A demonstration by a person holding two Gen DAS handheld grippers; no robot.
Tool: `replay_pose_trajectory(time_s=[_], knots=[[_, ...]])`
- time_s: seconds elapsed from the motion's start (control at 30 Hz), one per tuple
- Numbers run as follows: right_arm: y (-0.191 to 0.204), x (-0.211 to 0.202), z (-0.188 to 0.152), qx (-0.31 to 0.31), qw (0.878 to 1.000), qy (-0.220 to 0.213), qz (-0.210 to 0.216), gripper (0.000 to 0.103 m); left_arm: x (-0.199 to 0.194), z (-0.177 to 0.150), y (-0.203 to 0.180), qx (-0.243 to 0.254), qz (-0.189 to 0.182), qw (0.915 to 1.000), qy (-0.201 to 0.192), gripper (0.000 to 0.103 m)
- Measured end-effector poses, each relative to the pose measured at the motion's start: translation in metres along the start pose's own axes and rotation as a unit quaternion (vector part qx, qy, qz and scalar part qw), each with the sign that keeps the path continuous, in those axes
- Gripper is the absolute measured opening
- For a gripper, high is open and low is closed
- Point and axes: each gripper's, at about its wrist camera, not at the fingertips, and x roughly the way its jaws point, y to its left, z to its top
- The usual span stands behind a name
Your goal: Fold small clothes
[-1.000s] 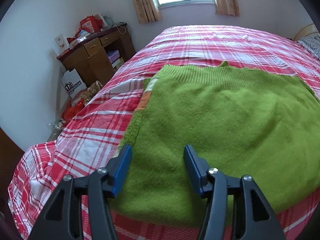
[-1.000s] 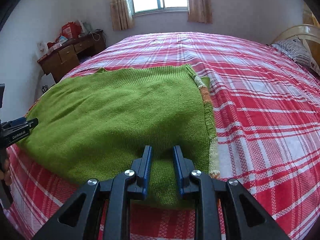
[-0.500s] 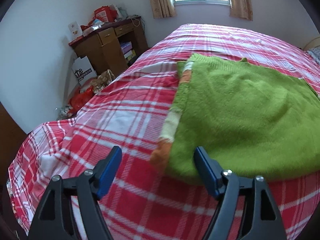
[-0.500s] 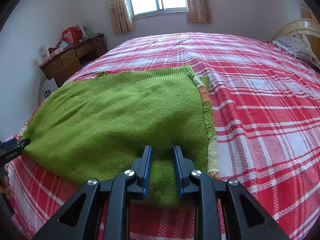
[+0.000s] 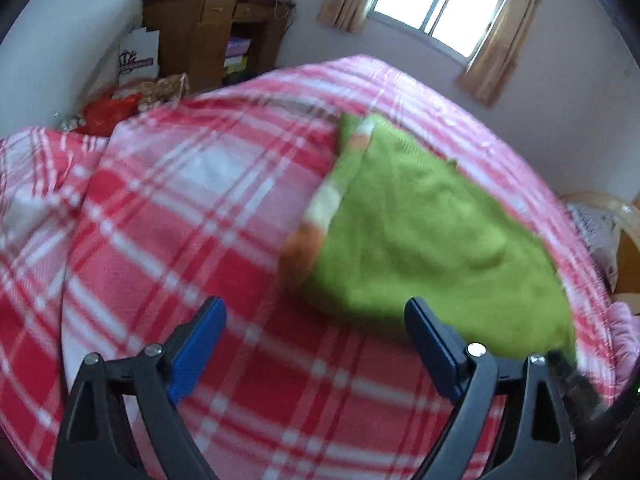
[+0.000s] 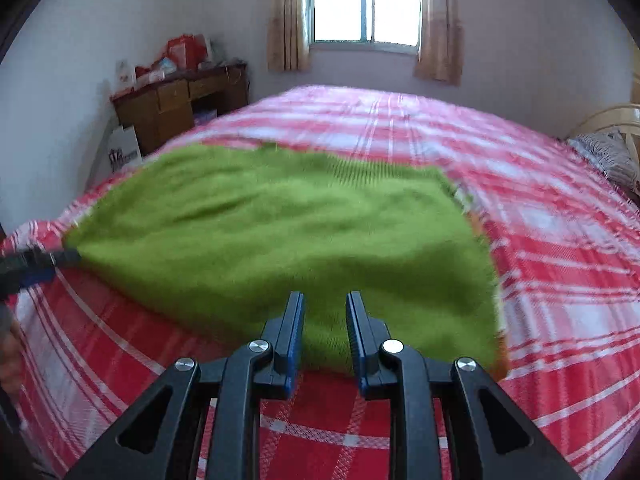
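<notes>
**Sweater flat on bed, left claw off it, right claw at its hem**

Left wrist view: left claw (image 5: pixel 314 340) jaws opening, nothing between them, only plaid bed (image 5: pixel 180 208) below. Green sweater (image 5: pixel 432 248) lies up and right, its near corner just beside the right finger.

Right wrist view: right claw (image 6: pixel 325 320) jaws narrow at the sweater's (image 6: pixel 280 232) near hem; a fold sits between the pads, but I can't tell if it's pinched. Left claw (image 6: pixel 36 264) sits at the sweater's far-left corner.

Both tongs share one build. The left tongs (image 5: pixel 314 350) have black plastic arms with triangular cut-outs, round silver screws at the pivots and flat blue pads (image 5: pixel 196 354) on the inner faces. The right tongs (image 6: pixel 323 336) match: black forked arms, four silver screws and narrow, ribbed blue pads (image 6: pixel 294 330).
</notes>
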Motion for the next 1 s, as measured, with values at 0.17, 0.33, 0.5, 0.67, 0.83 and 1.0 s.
replay_pose_trajectory(time_s=[0.17, 0.33, 0.5, 0.67, 0.83, 1.0], knots=[[-0.014, 0.002, -0.003, 0.029, 0.999, -0.004, 0.029, 0.022, 0.024, 0.038, -0.010, -0.002, -0.044, 0.9990, -0.011, 0.092], [-0.012, 0.002, -0.005, 0.027, 0.999, -0.009, 0.032, 0.025, 0.064, 0.060, -0.023, -0.024, -0.061, 0.9977, 0.019, 0.088], [-0.015, 0.001, -0.007, 0.037, 0.998, -0.013, 0.054, 0.030, 0.071, 0.056, -0.026, -0.040, -0.075, 0.9962, 0.019, 0.080], [-0.017, 0.000, -0.007, 0.042, 0.997, -0.016, 0.060, 0.031, 0.066, 0.043, -0.019, -0.028, -0.059, 0.9979, 0.005, 0.038], [-0.018, -0.002, -0.009, 0.046, 0.997, -0.019, 0.064, 0.031, 0.068, 0.052, -0.014, -0.040, -0.070, 0.9967, 0.012, 0.026], [-0.021, -0.002, -0.010, 0.048, 0.996, -0.020, 0.067, 0.031, 0.055, 0.063, -0.040, -0.016, -0.038, 0.9991, -0.001, 0.017]])
